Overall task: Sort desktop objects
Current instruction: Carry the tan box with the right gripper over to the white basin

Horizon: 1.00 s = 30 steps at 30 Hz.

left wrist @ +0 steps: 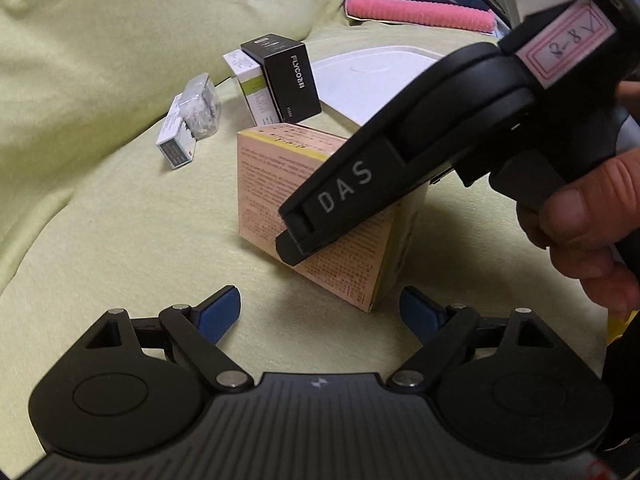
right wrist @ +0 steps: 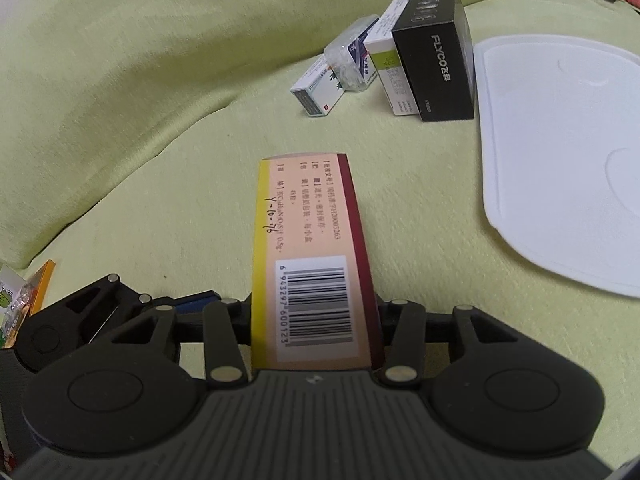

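Observation:
A peach and yellow medicine box (left wrist: 320, 208) stands tilted on the green cloth, its lower corner close above the left gripper. My right gripper (right wrist: 316, 312) is shut on it; the barcode side (right wrist: 316, 304) faces the camera and the box hides the fingertips. In the left wrist view the right gripper's black finger (left wrist: 340, 204), marked DAS, lies across the box, held by a person's hand (left wrist: 580, 220). My left gripper (left wrist: 322, 312) is open just in front of the box, its blue pads (left wrist: 220, 312) apart and holding nothing.
Behind stand a black FLYCO box (right wrist: 436, 60) and a white-green box (right wrist: 390, 76). A clear packet (right wrist: 348, 64) lies on a small white box (right wrist: 318, 96). A white lid (right wrist: 560, 160) lies right. An orange box (right wrist: 42, 284) sits far left; a pink towel (left wrist: 416, 12) lies at the back.

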Tool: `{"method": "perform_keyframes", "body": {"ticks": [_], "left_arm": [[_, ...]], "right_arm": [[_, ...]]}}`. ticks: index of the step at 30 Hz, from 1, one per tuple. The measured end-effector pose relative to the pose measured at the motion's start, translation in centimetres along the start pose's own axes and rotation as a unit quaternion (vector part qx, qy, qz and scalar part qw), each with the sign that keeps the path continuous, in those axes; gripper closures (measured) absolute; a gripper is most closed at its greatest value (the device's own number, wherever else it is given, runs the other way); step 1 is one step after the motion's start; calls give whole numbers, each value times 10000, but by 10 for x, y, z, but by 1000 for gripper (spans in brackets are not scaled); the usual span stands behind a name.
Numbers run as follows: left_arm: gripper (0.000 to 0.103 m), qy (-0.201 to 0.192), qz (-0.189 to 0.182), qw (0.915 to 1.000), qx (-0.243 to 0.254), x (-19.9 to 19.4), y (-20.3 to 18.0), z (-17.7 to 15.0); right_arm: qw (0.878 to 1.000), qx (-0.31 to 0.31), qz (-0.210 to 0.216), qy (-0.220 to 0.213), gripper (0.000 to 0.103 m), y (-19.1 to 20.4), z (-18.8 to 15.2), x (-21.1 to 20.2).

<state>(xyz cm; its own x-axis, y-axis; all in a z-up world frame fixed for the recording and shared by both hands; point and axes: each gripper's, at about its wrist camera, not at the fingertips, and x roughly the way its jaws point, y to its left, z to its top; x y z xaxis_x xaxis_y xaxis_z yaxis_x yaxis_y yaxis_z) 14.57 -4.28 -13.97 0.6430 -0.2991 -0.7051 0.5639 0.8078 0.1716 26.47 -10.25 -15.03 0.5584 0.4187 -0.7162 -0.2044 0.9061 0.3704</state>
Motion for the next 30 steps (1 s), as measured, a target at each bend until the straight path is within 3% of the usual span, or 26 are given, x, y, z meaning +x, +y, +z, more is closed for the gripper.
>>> {"method": "perform_keyframes", "body": {"ticks": [16, 27, 30], "left_arm": [[16, -114, -275, 9988, 400, 3, -1, 0], [53, -339, -613, 9900, 1228, -14, -27, 1], [55, -522, -743, 9859, 1405, -27, -36, 2]], "right_arm": [[9994, 48, 323, -127, 63, -2, 1, -27], [9982, 197, 461, -338, 63, -16, -12, -79], [9974, 314, 539, -351, 63, -19, -22, -93]]}}
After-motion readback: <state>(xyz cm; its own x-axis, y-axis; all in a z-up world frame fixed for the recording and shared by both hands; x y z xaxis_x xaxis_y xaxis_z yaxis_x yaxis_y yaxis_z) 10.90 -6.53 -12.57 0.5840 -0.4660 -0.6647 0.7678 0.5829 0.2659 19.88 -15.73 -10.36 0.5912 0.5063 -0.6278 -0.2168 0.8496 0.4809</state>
